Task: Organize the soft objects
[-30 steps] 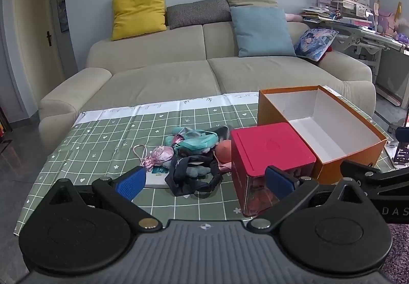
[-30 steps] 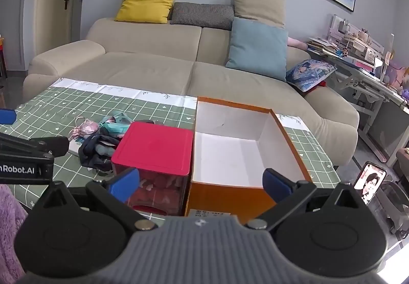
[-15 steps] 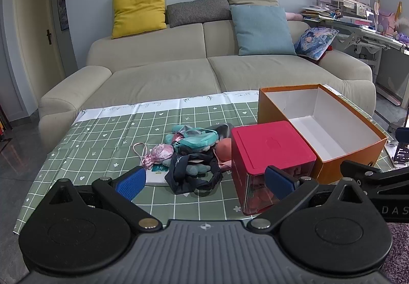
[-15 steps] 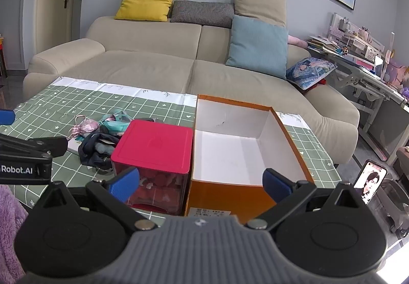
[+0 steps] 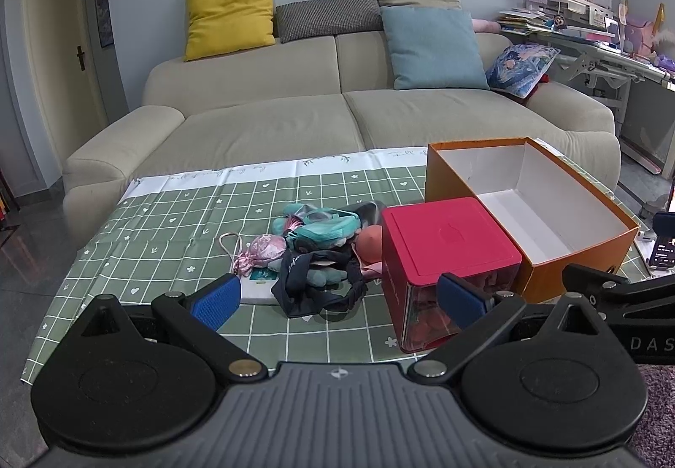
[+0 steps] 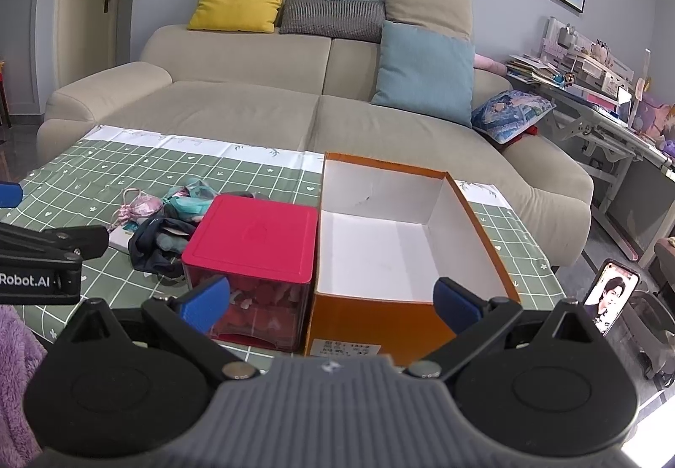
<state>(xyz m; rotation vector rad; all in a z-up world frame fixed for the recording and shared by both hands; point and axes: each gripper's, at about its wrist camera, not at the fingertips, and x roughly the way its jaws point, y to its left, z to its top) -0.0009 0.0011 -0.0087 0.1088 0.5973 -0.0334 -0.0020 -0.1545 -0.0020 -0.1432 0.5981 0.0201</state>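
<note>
A pile of soft items (image 5: pixel 320 253) lies on the green checked tablecloth (image 5: pixel 168 223): a pink pouch (image 5: pixel 261 248), teal pieces (image 5: pixel 325 224), a dark strap garment (image 5: pixel 312 286) and an orange piece (image 5: pixel 371 244). The pile also shows in the right wrist view (image 6: pixel 168 227). A red-lidded clear box (image 5: pixel 447 257) stands right of it, beside an open, empty orange cardboard box (image 5: pixel 527 206). My left gripper (image 5: pixel 337 299) is open and empty, near the pile's front. My right gripper (image 6: pixel 333 301) is open and empty, before the red box (image 6: pixel 253 244) and the orange box (image 6: pixel 400 253).
A beige sofa (image 5: pixel 337 118) with yellow, grey, tan and blue cushions stands behind the table. A cluttered desk (image 5: pixel 590 46) is at the far right. A phone (image 6: pixel 609 295) stands right of the table. A white card (image 5: pixel 257 286) lies under the pile's near edge.
Both views have shifted only slightly; the table and boxes sit a little lower in frame. Nothing on the table has moved, and both grippers stay open.
</note>
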